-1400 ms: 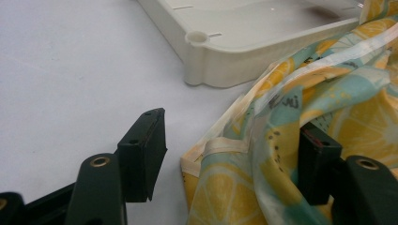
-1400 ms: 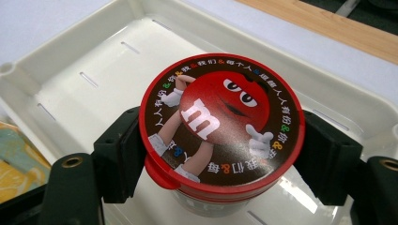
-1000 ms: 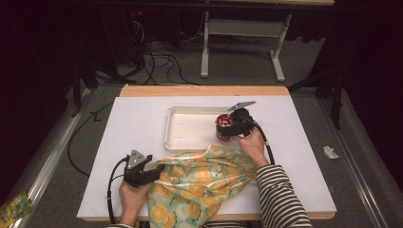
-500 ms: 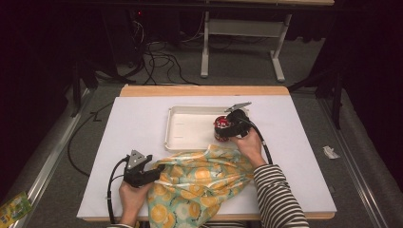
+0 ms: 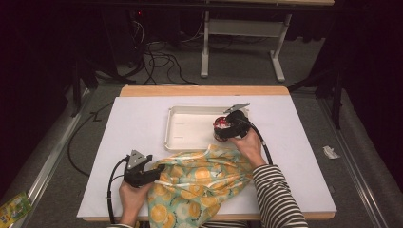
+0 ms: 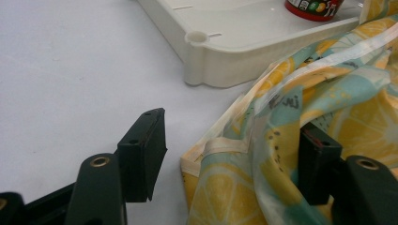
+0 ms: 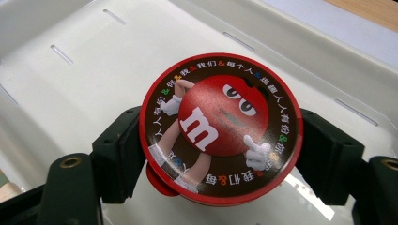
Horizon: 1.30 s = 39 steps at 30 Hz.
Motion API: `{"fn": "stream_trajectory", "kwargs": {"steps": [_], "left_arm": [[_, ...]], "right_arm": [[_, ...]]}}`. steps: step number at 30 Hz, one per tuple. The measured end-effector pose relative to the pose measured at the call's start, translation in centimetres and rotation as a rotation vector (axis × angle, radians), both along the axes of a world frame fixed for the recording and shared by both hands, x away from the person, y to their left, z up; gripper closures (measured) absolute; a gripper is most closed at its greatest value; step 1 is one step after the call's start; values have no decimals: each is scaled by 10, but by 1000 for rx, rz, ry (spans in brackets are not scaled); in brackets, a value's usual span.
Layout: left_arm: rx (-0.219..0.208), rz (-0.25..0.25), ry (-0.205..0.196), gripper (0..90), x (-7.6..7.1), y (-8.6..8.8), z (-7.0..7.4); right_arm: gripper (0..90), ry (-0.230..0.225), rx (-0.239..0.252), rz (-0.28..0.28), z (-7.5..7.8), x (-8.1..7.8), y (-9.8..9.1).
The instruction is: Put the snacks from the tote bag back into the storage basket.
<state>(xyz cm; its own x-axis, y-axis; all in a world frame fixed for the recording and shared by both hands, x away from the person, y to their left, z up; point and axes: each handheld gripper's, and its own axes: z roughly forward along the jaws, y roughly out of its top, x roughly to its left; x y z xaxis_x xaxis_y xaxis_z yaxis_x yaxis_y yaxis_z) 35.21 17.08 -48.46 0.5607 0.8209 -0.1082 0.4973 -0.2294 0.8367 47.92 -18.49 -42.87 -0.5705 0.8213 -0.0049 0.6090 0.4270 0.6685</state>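
The right gripper (image 7: 220, 154) had its fingers (image 7: 117, 154) pinching a red candy tin (image 7: 220, 129) from both sides, just above the floor of the white tray (image 5: 183, 128). The left gripper (image 6: 234, 164) held its fingers (image 6: 143, 150) spread, and the edge of the lemon-print cloth bag (image 6: 291, 122) lay between them on the tabletop (image 5: 138, 118), near the tray's corner.

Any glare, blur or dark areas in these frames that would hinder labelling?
High view: the table is evenly lit, but the surrounding floor and room fall into deep shadow. Left gripper view: the near fingers and cloth bag are slightly soft. Right gripper view: the candy tin lid is sharp, with mild glare on the white tray floor.
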Motion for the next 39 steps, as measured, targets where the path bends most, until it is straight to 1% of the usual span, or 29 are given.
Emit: {"fn": "stream_trajectory", "kwargs": {"steps": [6,9,12,18,21,24,25,26,28,39], "left_arm": [[0,0,0,366,0,0,0],[-1,1,-1,366,0,0,0],[0,0,0,366,0,0,0],[-2,-1,0,366,0,0,0],[-4,-1,-1,366,0,0,0],[-4,0,0,366,0,0,0],[-4,-1,0,366,0,0,0],[-3,-1,0,366,0,0,0],[-4,-1,0,366,0,0,0],[-4,-2,-1,366,0,0,0]], "right_arm": [[222,1,-3,-8,2,-2,2],[205,2,-13,-9,2,-3,3],[182,-9,-14,-14,4,-6,3],[180,-6,-22,-20,4,-11,3],[196,1,-42,-23,1,-12,2],[243,9,-34,-32,-2,-13,-1],[258,16,-39,-37,-3,-14,-2],[269,14,-39,-37,-4,-14,-2],[274,25,-34,-36,-6,-13,-4],[293,17,-53,-50,-10,-9,-5]]}}
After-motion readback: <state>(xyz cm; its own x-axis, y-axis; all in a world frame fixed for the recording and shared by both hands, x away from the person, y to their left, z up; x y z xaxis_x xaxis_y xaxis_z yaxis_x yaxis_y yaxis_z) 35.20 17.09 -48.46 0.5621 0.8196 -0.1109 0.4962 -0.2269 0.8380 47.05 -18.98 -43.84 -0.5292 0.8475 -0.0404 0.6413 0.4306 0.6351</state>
